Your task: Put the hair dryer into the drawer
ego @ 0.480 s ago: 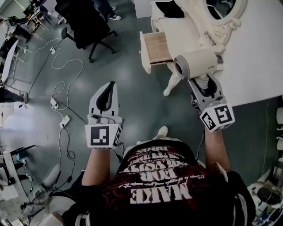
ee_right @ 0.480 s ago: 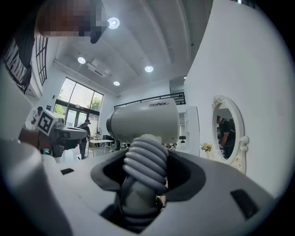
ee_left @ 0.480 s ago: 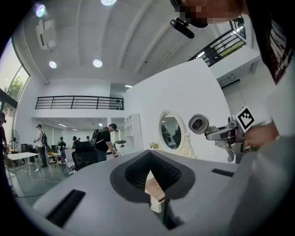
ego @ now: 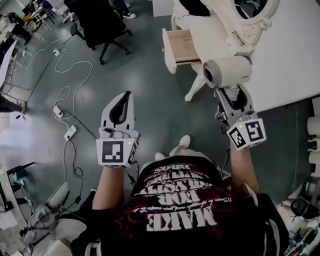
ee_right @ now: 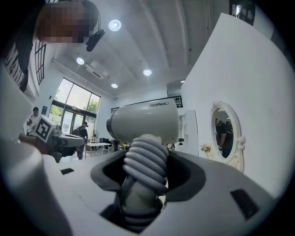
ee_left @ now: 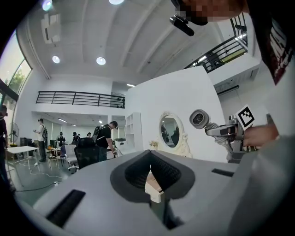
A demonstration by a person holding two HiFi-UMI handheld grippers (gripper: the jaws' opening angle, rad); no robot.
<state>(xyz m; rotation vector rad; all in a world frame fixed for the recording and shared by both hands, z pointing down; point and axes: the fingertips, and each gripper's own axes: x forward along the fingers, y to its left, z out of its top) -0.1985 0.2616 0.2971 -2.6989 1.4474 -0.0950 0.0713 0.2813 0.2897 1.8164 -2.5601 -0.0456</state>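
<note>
My right gripper (ego: 231, 96) (ee_right: 143, 184) is shut on the ribbed handle of a cream hair dryer (ego: 227, 71) (ee_right: 145, 122), whose barrel lies level and points left in the head view. The dryer hangs just right of and below the open wooden drawer (ego: 182, 46) of a white dressing table (ego: 295, 60). The drawer's inside looks bare as far as it shows. My left gripper (ego: 121, 102) (ee_left: 152, 184) is shut with nothing in it, out over the floor to the left. The dryer (ee_left: 199, 119) also shows far right in the left gripper view.
An oval mirror (ego: 250, 15) (ee_right: 226, 136) stands on the dressing table. A curved table leg (ego: 196, 90) drops below the drawer. A black office chair (ego: 100, 25) stands at the far left, and cables with power strips (ego: 65, 100) lie on the grey floor. People stand far back.
The dressing table and drawer sit slightly higher and further right in the head view. Both grippers keep their places, and the right one still holds the dryer.
</note>
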